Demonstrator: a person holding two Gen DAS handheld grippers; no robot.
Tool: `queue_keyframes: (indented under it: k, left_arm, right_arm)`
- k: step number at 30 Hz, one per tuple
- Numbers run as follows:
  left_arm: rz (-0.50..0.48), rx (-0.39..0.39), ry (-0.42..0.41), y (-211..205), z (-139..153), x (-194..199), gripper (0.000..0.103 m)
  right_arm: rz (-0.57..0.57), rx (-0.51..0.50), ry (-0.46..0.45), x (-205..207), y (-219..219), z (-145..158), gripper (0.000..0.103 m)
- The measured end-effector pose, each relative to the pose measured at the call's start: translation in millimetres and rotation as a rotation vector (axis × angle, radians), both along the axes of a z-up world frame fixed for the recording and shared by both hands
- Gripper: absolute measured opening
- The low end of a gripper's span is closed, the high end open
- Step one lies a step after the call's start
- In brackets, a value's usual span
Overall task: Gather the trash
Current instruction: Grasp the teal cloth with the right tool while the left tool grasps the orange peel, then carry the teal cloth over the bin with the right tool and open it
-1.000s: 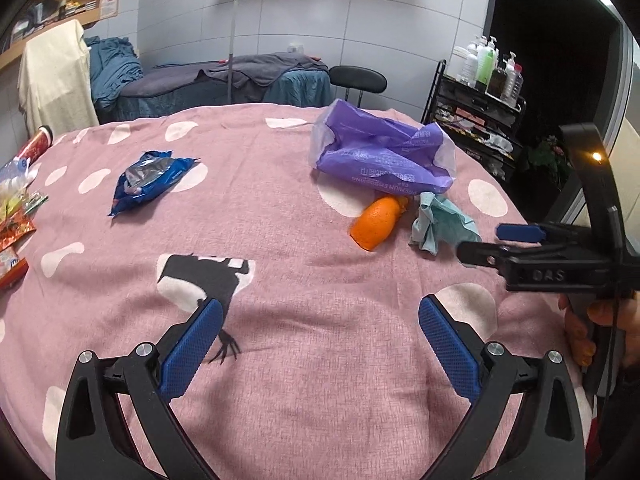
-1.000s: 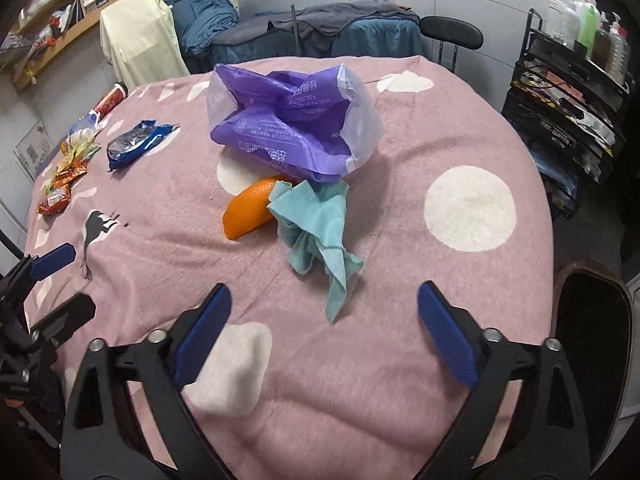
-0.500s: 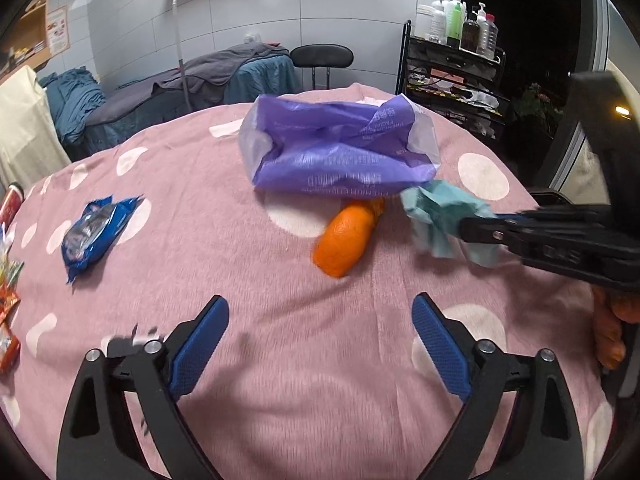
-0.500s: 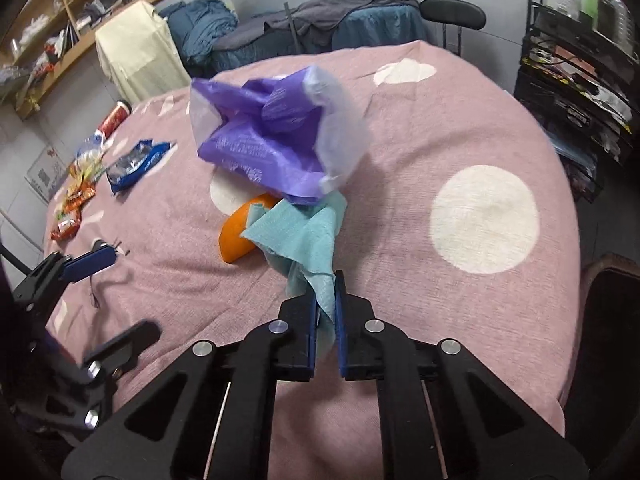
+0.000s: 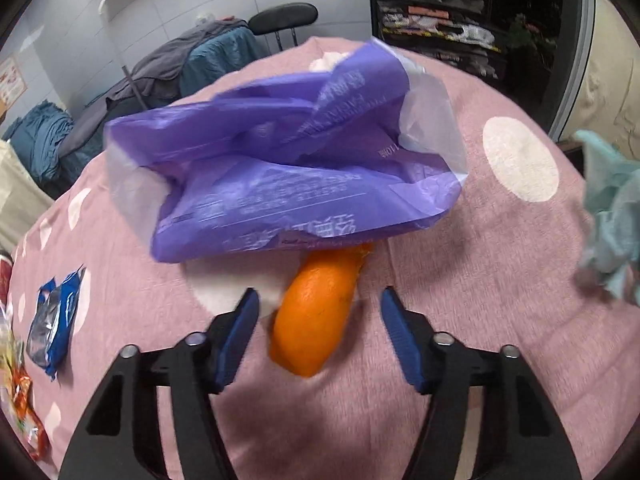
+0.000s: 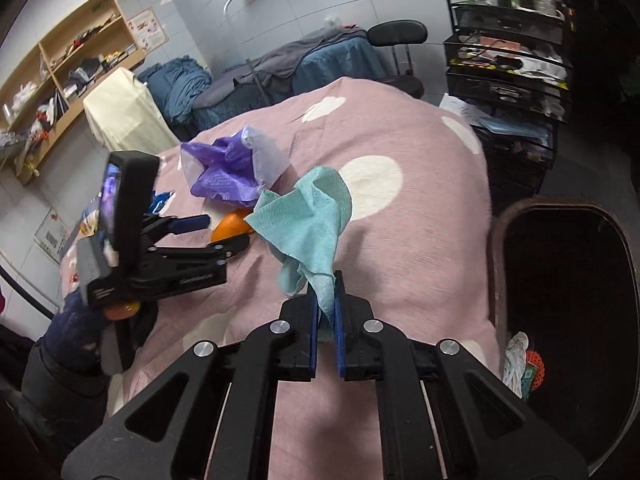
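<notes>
My right gripper [image 6: 326, 292] is shut on a teal tissue [image 6: 306, 226] and holds it above the pink spotted tablecloth [image 6: 420, 240]. The tissue also shows at the right edge of the left wrist view [image 5: 612, 216]. My left gripper [image 5: 318, 312] is open, its blue pads on either side of an orange peel [image 5: 314, 316] lying on the cloth; it also shows in the right wrist view [image 6: 224, 232]. A purple plastic bag [image 5: 288, 172] lies just beyond the peel, partly over its far end.
A dark trash bin [image 6: 568, 312] stands right of the table, with some trash beside it. A blue wrapper [image 5: 54, 324] and orange snack packets [image 5: 24, 408] lie at the table's left. A chair [image 5: 284, 20] and black rack [image 6: 508, 60] stand behind.
My right gripper lifted the teal tissue off the table and swung right toward the bin. My left gripper moved forward until its open jaws straddle the orange peel.
</notes>
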State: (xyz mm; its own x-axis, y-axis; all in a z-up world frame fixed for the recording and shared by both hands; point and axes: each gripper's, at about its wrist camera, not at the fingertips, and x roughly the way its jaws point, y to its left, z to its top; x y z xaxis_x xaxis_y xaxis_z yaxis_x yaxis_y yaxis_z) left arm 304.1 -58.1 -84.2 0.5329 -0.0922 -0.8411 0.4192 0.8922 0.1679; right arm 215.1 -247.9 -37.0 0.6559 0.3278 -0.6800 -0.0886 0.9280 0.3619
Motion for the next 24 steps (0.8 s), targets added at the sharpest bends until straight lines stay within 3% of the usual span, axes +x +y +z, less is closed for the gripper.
queue_keyframes:
  k: [2, 5, 24]
  left_arm:
    - [0.0, 0.031, 0.017, -3, -6, 2, 0.034]
    - [-0.013, 0.006, -0.002, 0, 0, -3, 0.023]
    - [-0.024, -0.33, -0.117, 12, 44, -119, 0.021]
  right_arm:
    - [-0.015, 0.011, -0.013, -7, -8, 0, 0.008]
    - [-0.035, 0.028, -0.029, -16, -17, 1, 0.008]
    - [-0.107, 0.067, -0.1, -56, -44, -2, 0.008]
